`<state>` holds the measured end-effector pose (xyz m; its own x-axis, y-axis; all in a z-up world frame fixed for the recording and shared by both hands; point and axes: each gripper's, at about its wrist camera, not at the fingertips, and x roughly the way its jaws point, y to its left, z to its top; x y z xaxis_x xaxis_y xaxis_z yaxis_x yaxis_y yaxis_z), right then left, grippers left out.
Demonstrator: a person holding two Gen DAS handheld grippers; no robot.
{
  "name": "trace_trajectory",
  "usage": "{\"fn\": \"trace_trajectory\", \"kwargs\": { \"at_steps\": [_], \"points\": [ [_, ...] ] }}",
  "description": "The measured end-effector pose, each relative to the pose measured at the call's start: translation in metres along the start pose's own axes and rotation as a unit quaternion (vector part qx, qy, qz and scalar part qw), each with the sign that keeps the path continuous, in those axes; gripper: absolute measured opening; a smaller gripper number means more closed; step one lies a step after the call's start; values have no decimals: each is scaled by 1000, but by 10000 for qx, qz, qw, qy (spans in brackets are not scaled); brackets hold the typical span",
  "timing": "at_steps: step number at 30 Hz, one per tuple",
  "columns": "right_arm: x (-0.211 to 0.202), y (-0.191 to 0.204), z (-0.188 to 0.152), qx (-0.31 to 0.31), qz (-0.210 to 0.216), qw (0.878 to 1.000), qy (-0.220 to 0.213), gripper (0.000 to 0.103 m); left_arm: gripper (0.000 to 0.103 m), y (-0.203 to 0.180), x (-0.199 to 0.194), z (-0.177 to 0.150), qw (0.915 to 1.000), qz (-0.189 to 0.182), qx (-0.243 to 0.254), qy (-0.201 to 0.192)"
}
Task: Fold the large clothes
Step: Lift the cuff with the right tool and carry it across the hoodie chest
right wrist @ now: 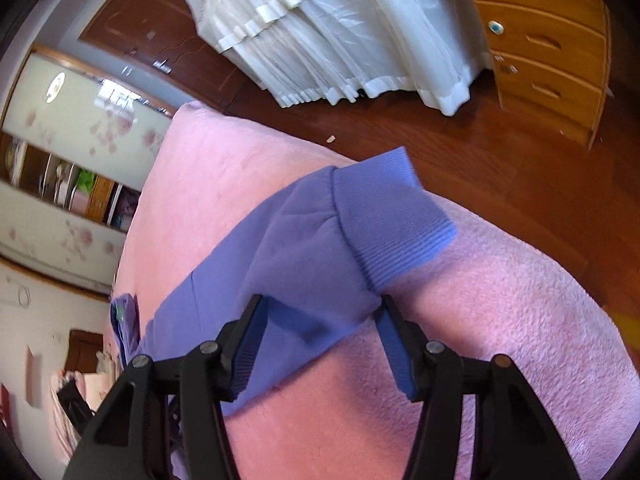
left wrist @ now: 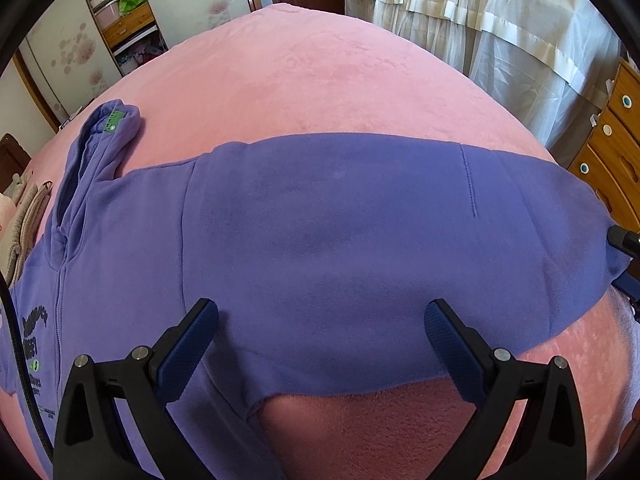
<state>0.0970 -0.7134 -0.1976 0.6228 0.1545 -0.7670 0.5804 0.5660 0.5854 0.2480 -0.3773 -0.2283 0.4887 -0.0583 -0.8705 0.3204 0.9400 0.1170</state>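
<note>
A purple zip hoodie [left wrist: 320,224] lies across the pink bed [left wrist: 304,80], hood at the far left, its sleeve folded over the body toward the right. My left gripper [left wrist: 320,320] is wide open just above the sleeve's near edge, holding nothing. My right gripper [right wrist: 320,312] is open around the sleeve end [right wrist: 312,256], just behind the ribbed cuff [right wrist: 396,216], with cloth between its jaws. The right gripper's tip also shows in the left wrist view [left wrist: 624,240] at the sleeve's end.
A wooden chest of drawers [right wrist: 548,44] and white curtains [right wrist: 344,28] stand beyond the bed's right side across the wooden floor [right wrist: 500,148]. A wardrobe with open shelves [left wrist: 120,16] is at the far left. Folded beige cloth [left wrist: 24,220] lies at the left edge.
</note>
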Motion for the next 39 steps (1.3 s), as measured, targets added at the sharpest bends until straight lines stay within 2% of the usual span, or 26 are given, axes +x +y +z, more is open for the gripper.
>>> {"fn": "trace_trajectory", "kwargs": {
  "at_steps": [5,8,13,18,26,30,35,39],
  "points": [
    [4,0,9,91,-192,9997,-78,56,102,2,-1,0,10000,-6,-10,15],
    [4,9,8,-236,-504,9984,-69,19,102,3,-3,-1,10000,-40,-11,42],
    [-21,36,6,-906,-626,9932,-385,16,102,12,-21,0,10000,-18,19,-63],
    [-65,97,-3,-1658,-233,9832,-731,15,102,37,-58,0,9995,154,-44,-265],
    [-136,229,-52,-2940,418,9462,-1281,15,102,117,-130,-5,9964,391,-486,-566],
    [-154,283,-85,-3469,715,9255,-1346,15,102,166,-157,-15,9929,487,-803,-734],
    [-144,346,-141,-4147,865,8978,-1205,15,102,244,-172,-44,9847,792,-1267,-893],
    [-101,388,-192,-4617,751,8786,-957,15,102,303,-163,-67,9801,855,-1637,-729]
  ]
}}
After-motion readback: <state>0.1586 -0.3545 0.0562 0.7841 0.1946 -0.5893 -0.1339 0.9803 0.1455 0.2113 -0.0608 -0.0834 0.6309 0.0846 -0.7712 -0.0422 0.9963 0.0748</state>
